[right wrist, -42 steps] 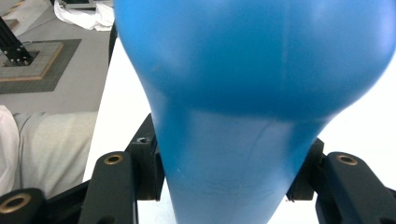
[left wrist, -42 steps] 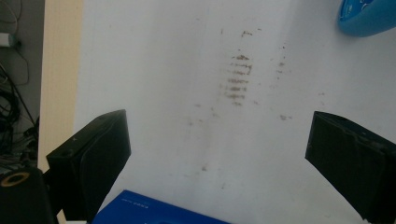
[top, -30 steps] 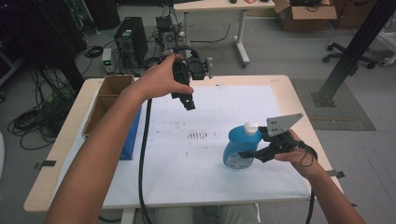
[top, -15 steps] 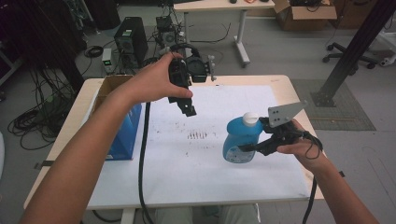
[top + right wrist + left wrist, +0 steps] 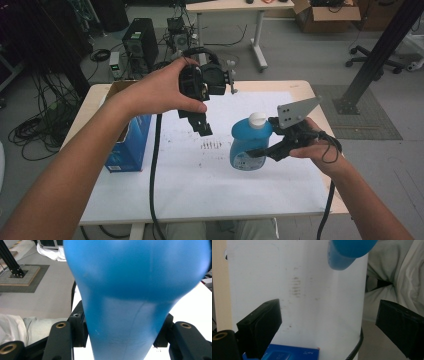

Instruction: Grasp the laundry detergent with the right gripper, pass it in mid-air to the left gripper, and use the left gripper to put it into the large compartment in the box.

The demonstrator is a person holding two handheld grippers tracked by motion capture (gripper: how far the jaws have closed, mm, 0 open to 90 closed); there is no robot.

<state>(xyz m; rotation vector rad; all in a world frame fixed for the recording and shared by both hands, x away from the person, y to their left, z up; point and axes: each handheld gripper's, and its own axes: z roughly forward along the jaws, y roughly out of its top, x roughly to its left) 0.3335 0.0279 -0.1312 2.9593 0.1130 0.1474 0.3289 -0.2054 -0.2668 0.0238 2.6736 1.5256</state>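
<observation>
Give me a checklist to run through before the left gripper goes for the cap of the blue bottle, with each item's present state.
1. Right gripper clamped on the blue bottle: ok; the right gripper view shows both jaws pressed against its narrow waist.
2. Left gripper free to take something: ok; its jaws stand wide apart with nothing between them.
3. White cap uncovered and reachable from above: ok.
4. Bottle upright: ok, roughly; it looks slightly tilted.
5. Bottle's base resting on the white sheet: cannot tell from these views.
6. Blue box clear of the path between left gripper and cap: ok; it stands at the table's left edge.
</observation>
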